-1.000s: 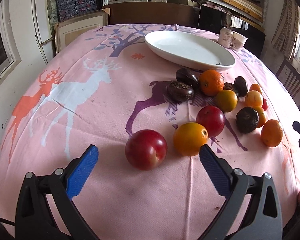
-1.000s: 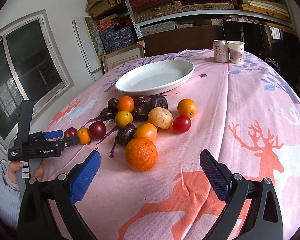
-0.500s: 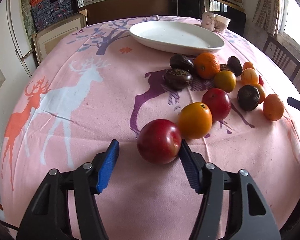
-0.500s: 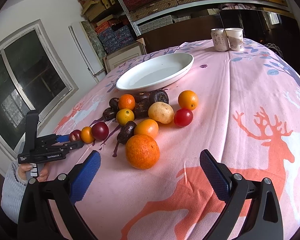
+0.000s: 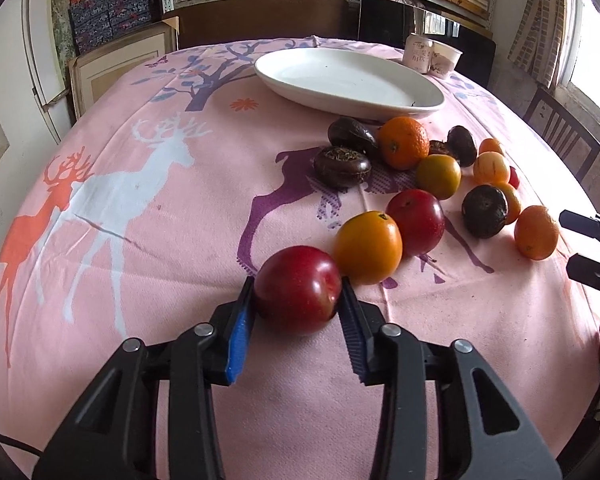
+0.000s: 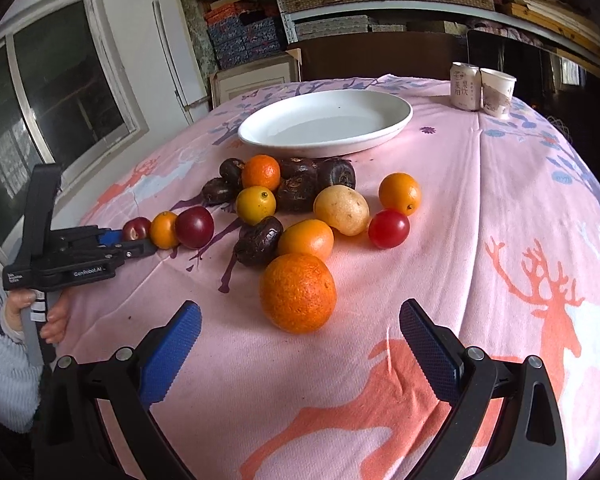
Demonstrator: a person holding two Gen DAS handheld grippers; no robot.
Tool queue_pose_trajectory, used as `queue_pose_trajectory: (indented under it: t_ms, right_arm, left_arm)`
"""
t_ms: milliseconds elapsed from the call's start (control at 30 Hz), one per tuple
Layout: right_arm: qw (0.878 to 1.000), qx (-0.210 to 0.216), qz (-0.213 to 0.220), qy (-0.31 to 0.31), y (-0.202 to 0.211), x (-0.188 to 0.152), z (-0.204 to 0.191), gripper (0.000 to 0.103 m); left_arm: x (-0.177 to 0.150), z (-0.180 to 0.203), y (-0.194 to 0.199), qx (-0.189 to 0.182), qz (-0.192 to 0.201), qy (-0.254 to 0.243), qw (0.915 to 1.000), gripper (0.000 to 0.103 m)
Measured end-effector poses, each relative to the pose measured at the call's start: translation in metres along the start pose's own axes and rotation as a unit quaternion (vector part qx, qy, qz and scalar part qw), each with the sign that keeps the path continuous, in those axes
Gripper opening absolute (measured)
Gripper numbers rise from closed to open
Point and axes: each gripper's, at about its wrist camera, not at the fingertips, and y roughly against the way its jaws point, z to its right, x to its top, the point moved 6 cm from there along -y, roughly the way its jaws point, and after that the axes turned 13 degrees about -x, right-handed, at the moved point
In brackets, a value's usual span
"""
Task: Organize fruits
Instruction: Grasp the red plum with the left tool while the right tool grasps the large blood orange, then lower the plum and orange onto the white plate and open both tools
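A dark red plum (image 5: 298, 290) lies on the pink tablecloth, at the near end of a row with a yellow-orange fruit (image 5: 367, 247) and another red plum (image 5: 417, 222). My left gripper (image 5: 298, 285) is closing its jaws on the near plum, and both blue pads touch its sides. In the right wrist view the same gripper (image 6: 138, 240) holds that plum (image 6: 137, 228) at the left. My right gripper (image 6: 300, 340) stands open just short of a large orange (image 6: 297, 293), with nothing between its fingers. The white oval plate (image 6: 384, 132) beyond the pile holds nothing.
Several oranges, dark chestnut-like fruits, a pale potato-like one (image 6: 341, 210) and a cherry tomato (image 6: 389, 228) cluster mid-table. A can (image 6: 465, 86) and a paper cup (image 6: 497, 91) stand at the far right. A chair (image 5: 562, 140) is beside the table.
The left jaws have come together from wide apart onto the near red plum. The right gripper has edged closer to the large orange and stays open.
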Motion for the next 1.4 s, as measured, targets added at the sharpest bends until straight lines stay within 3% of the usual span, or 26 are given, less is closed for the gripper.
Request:
queue_pose_trajectory:
  t_ms: [67, 167, 200, 233, 267, 500, 700, 833, 967, 1167, 1233, 1400]
  right_arm:
    - [1.000, -0.015, 0.000, 0.017, -0.004, 0.005, -0.002, 0.095]
    - [0.999, -0.013, -0.020, 0.027, -0.016, 0.007, -0.004, 0.077]
    - [0.999, -0.004, -0.033, 0.027, -0.022, 0.005, -0.005, 0.065]
    - [0.999, 0.008, -0.047, 0.025, -0.027, 0.003, -0.005, 0.045]
    - [0.998, 0.021, -0.053, 0.017, -0.030, 0.002, -0.004, 0.044]
    - [0.997, 0.064, -0.042, -0.023, -0.015, 0.014, 0.007, 0.043]
    - [0.997, 0.056, 0.022, -0.045, -0.002, 0.087, 0.021, 0.043]
    - [0.996, 0.057, 0.030, -0.066, -0.031, 0.133, 0.019, 0.043]
    - [0.996, 0.042, 0.016, -0.074, -0.077, 0.156, 0.017, 0.043]
    - [0.996, 0.027, -0.007, -0.090, -0.124, 0.155, 0.027, 0.046]
    - [0.996, 0.025, 0.002, -0.086, -0.123, 0.157, 0.029, 0.063]
    - [0.995, 0.027, 0.025, -0.092, -0.114, 0.161, 0.035, 0.065]
  left_arm:
    - [0.000, -0.001, 0.001, -0.003, 0.002, 0.002, 1.0000, 0.040]
    - [0.000, -0.002, 0.002, -0.006, 0.006, 0.005, 1.0000, 0.040]
    - [0.001, -0.002, 0.003, -0.006, 0.009, 0.005, 0.9999, 0.040]
    - [0.001, -0.001, 0.004, -0.006, 0.011, 0.004, 0.9999, 0.040]
    - [0.001, -0.002, 0.005, -0.007, 0.013, 0.004, 0.9999, 0.040]
    - [0.014, -0.005, 0.017, -0.024, 0.027, 0.023, 0.9991, 0.039]
    - [0.081, 0.010, 0.016, -0.018, 0.048, 0.000, 0.9987, 0.039]
    - [0.133, 0.026, -0.014, -0.025, 0.049, -0.012, 0.9984, 0.040]
    - [0.165, 0.029, -0.055, -0.019, 0.036, -0.008, 0.9992, 0.040]
    - [0.177, 0.025, -0.099, -0.007, 0.015, -0.007, 0.9998, 0.040]
    - [0.176, 0.023, -0.105, -0.007, 0.017, -0.010, 0.9998, 0.047]
    - [0.173, 0.016, -0.098, -0.013, 0.024, -0.007, 0.9996, 0.052]
